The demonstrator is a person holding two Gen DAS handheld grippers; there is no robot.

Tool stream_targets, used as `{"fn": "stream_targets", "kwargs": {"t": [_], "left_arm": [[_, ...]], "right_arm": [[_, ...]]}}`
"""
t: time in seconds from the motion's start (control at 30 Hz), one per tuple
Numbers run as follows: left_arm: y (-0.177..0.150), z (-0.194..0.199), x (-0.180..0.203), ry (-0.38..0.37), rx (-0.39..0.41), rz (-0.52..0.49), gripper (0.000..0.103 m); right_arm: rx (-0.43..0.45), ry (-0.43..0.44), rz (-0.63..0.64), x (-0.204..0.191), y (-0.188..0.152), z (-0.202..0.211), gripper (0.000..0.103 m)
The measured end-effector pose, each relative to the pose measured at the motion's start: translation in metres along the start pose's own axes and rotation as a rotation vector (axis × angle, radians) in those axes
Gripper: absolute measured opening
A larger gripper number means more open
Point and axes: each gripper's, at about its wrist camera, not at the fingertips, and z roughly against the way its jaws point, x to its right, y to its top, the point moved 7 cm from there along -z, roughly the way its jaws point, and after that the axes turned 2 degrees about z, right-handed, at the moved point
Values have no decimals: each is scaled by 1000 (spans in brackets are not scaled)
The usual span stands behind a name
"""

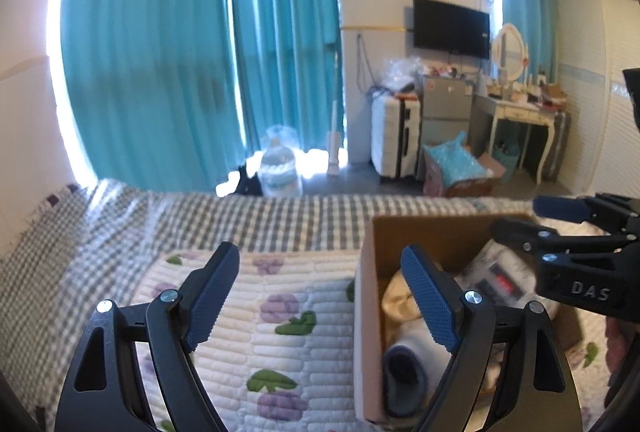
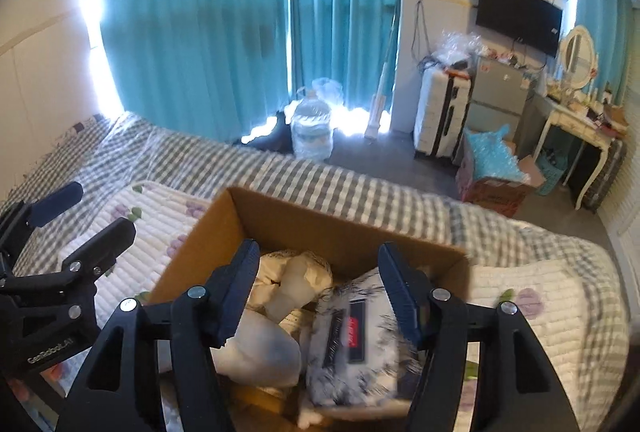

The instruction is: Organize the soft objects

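Observation:
An open cardboard box (image 2: 304, 222) stands on the bed and holds several soft things: a cream plush (image 2: 292, 278), a white slipper (image 2: 260, 352) and a furry white-and-grey pouch (image 2: 356, 344) with a dark label. The box also shows in the left wrist view (image 1: 424, 236), with a grey-lined slipper (image 1: 404, 380) inside. My right gripper (image 2: 320, 296) is open and empty just above the box contents. My left gripper (image 1: 324, 304) is open and empty, straddling the box's left wall. Each gripper shows in the other's view: the right (image 1: 532, 216), the left (image 2: 92, 216).
The bed has a floral quilted pad (image 1: 280, 312) over a grey checked sheet (image 1: 240, 220). Beyond the bed stand a water bottle (image 1: 280, 172), a white suitcase (image 1: 394, 136), a small fridge (image 1: 446, 108), a dressing table (image 1: 520, 116) and a box with blue wrap (image 1: 460, 168).

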Motion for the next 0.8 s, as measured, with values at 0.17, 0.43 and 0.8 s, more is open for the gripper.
{"fn": "stream_targets", "kwargs": {"t": [0.17, 0.43, 0.8], "left_arm": [[43, 74, 7, -15, 133, -6, 84], [91, 215, 9, -62, 358, -26, 85], [56, 274, -7, -50, 436, -42, 85]], "right_arm": [[97, -44, -4, 0, 27, 88, 73], [290, -92, -26, -7, 51, 246, 87], [404, -71, -68, -26, 2, 330, 103]]}}
